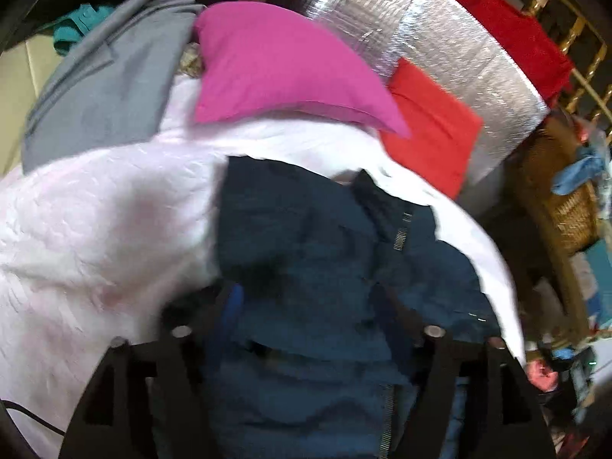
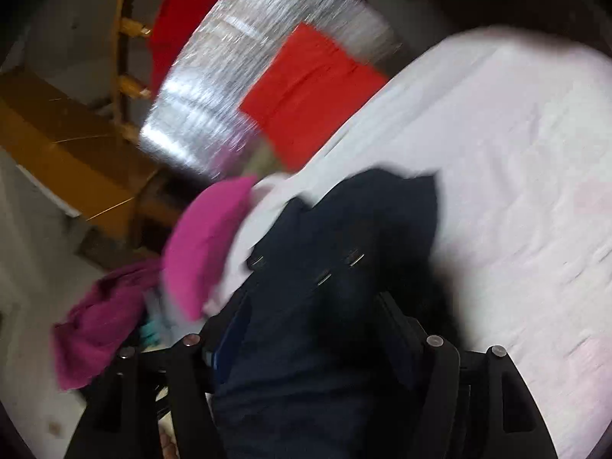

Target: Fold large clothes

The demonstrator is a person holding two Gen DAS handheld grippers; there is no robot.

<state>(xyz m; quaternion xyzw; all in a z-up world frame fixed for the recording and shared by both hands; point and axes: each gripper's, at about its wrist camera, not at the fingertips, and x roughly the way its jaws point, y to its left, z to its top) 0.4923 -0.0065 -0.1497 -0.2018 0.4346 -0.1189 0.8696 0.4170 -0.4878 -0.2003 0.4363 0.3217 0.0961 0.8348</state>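
Observation:
A dark blue zip jacket (image 1: 306,229) lies crumpled on a white quilted sheet (image 1: 95,229). In the left wrist view my left gripper (image 1: 306,298) hangs over its near part. The black fingers (image 1: 229,298) stand wide apart with jacket cloth between them, and I see no pad pressing on it. In the right wrist view the jacket (image 2: 363,222) looks almost black and blurred. It fills the gap of my right gripper (image 2: 311,302), whose fingers (image 2: 390,306) are also spread wide.
A folded pink cloth (image 1: 275,65) and a grey garment (image 1: 103,84) lie beyond the jacket. A folded red cloth (image 1: 432,134) rests on a silver foil mat (image 1: 440,38). A wicker basket (image 1: 566,206) and a gilt railing (image 1: 573,38) stand at the right. A magenta garment (image 2: 99,325) hangs at the sheet's edge.

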